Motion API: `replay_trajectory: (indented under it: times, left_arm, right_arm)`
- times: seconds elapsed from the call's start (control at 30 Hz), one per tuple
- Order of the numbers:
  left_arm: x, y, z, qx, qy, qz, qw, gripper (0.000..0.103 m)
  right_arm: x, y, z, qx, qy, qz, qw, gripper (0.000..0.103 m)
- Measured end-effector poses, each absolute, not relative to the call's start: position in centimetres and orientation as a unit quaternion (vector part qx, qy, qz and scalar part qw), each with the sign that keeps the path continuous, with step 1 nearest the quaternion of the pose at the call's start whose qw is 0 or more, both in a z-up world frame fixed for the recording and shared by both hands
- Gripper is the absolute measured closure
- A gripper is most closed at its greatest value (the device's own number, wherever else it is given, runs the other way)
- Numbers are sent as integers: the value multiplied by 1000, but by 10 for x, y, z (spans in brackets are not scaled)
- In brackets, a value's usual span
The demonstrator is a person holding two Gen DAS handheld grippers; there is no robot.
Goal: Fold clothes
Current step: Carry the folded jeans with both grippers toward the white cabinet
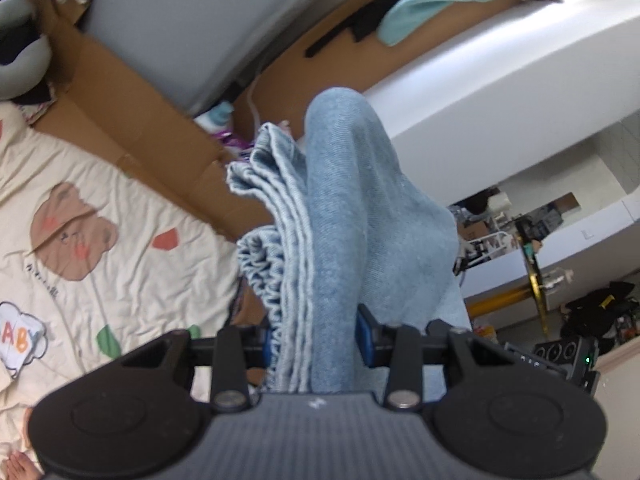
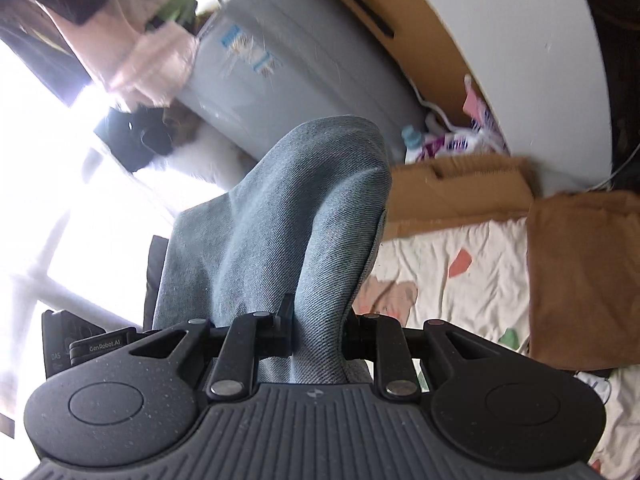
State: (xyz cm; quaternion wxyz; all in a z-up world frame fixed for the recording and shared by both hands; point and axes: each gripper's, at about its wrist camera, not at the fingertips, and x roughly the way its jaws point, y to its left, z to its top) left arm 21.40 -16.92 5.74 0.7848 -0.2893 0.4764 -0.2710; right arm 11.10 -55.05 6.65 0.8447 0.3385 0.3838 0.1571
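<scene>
A light blue denim garment is bunched between the jaws of my left gripper, which is shut on it; stitched hems and a gathered edge show on its left side. In the right wrist view the same denim garment rises as a thick fold out of my right gripper, which is also shut on it. Both grippers hold the cloth up above a cream bedspread printed with bears. The fingertips of both are covered by the fabric.
Flattened cardboard and a grey mattress stand past the bedspread. A brown cloth lies on the bedspread at the right. A white wall, bright window and floor clutter surround the area. A bare foot shows at bottom left.
</scene>
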Motion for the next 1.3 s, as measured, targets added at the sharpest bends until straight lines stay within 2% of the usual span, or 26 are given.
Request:
replay_trajectory:
  times: [0.17,0.37,0.7,1.3]
  left_arm:
    - [206,-196,71,-288,472,-286,783,63]
    - [204,-228,63,-287,478,-303,773,63]
    - [222,-275,37,-280,480,-333,761,63]
    - [272,-336,-68,-287,475,-394,732,63]
  right_arm:
    - [96,-575,93,329,376,149,853,82]
    - [77,-607,97,330,367,133,860,82]
    - [73,-649,71,321,358,99,871,82]
    - [106,-707,-23,295,359,40,884,82]
